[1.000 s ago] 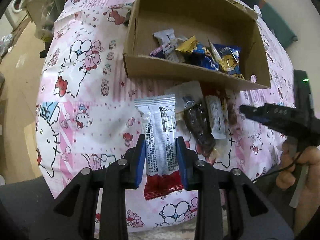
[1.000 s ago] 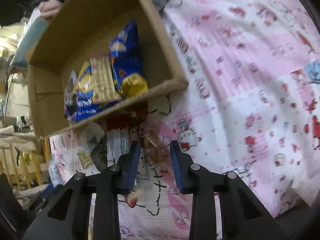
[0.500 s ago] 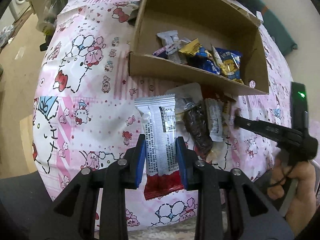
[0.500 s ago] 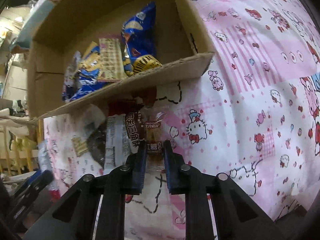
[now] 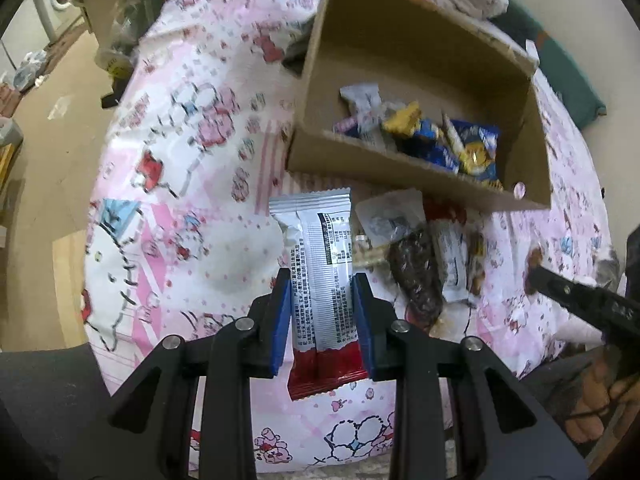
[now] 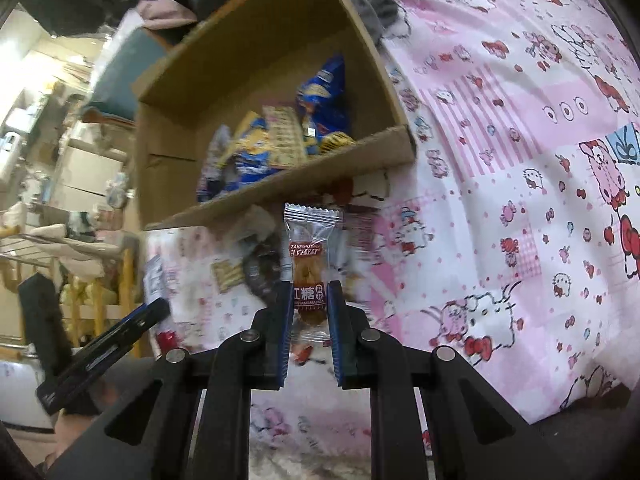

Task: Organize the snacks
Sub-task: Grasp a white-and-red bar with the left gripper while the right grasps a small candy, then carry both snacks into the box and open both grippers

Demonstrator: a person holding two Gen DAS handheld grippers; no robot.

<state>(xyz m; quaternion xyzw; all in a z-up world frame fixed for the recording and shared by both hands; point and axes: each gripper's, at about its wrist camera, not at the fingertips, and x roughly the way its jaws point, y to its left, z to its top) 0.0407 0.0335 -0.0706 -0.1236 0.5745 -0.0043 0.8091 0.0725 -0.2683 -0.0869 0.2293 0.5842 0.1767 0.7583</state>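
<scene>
My left gripper (image 5: 322,284) is shut on a silver-and-red snack bar (image 5: 320,272), held above the pink cartoon-print cloth. My right gripper (image 6: 309,294) is shut on a clear packet with a brown twisted pastry and red label (image 6: 307,260), lifted off the cloth. The cardboard box (image 5: 400,168) lies ahead in both views, with several blue, yellow and silver snack packets (image 5: 424,136) inside; it also shows in the right wrist view (image 6: 280,188). Loose snacks (image 5: 416,272) lie in front of the box.
The pink cloth (image 5: 180,184) covers a rounded surface that drops to the floor on the left. The other gripper shows at the right edge in the left wrist view (image 5: 580,300) and at lower left in the right wrist view (image 6: 100,344). Furniture and clutter stand beyond.
My right gripper shut on the pastry packet and lifted it off the pile. My left gripper kept hold of the snack bar and moved back and up a little.
</scene>
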